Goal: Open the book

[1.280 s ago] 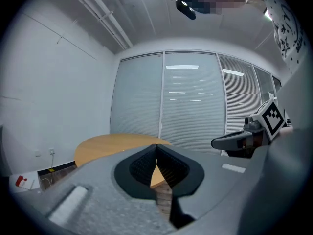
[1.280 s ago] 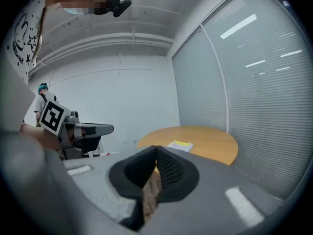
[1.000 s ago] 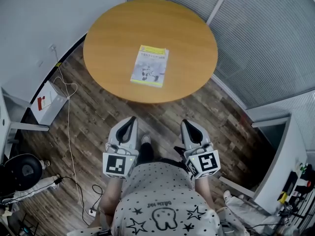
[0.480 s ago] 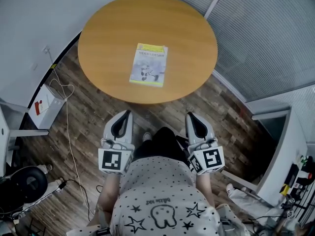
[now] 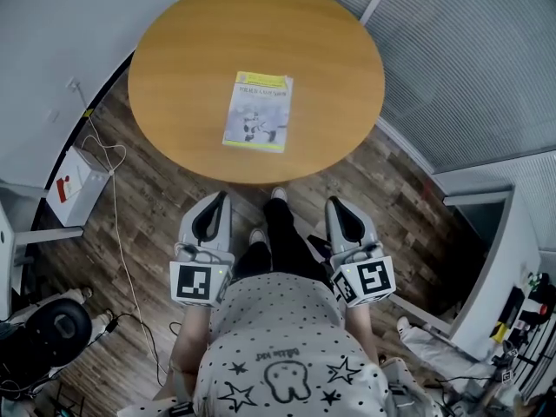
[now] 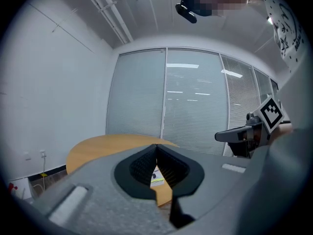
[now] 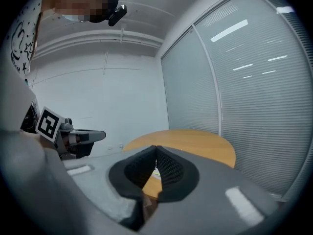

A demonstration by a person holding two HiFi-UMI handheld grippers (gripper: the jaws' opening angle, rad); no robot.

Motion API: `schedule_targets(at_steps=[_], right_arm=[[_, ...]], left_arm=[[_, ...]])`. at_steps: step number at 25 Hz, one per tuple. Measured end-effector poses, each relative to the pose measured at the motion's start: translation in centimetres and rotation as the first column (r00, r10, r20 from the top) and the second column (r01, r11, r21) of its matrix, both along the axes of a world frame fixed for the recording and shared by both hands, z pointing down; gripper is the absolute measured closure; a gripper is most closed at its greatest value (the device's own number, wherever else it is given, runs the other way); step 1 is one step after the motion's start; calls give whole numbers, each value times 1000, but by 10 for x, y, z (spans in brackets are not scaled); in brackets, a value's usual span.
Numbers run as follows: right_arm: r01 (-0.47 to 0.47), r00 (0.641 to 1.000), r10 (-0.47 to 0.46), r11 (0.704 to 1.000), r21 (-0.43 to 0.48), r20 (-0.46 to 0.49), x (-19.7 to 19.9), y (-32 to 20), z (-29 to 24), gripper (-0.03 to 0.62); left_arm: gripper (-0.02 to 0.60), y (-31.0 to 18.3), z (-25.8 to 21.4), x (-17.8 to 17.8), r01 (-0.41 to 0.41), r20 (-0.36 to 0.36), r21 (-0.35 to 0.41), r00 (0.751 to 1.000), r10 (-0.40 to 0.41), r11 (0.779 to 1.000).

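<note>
So the surface here is a round tan wooden table (image 5: 174, 59) sitting on a dark plank floor (image 5: 156, 215). There's a plain grey wall (image 5: 52, 42) off to the left and glass panels with grey blinds (image 5: 469, 59) along the right. The thin white-and-yellow paperback book (image 5: 256, 111) lies shut, cover up, flat on the table on the half nearer the person, a bit in from the rim. The grey left gripper (image 5: 221, 200) and the grey right gripper (image 5: 334, 205) hang side by side over the floor, short of the table edge and well apart from the book. Both have their jaws pressed together with nothing in them. Between the two grippers you see the person's dark trouser leg and a pale shoe (image 5: 278, 195) right by the table rim. Down the left side there's a white box with a red mark (image 5: 74, 185), a loose white cable (image 5: 117, 233) trailing over the planks, and a black round thing (image 5: 52, 333) I can't identify.
</note>
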State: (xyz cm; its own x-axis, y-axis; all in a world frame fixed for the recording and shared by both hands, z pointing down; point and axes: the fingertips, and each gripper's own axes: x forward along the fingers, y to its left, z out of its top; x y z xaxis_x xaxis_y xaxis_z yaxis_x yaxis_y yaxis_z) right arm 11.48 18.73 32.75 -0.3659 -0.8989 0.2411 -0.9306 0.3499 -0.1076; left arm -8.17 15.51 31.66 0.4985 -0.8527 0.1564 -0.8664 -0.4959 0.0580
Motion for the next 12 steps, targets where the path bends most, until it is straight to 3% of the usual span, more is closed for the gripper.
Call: schedule_targets(at_steps=[12], right_arm=[[50, 999, -48, 997, -52, 25, 25, -101, 22, 591]], left_arm=[[571, -83, 11, 16, 47, 46, -24, 998, -46, 999]])
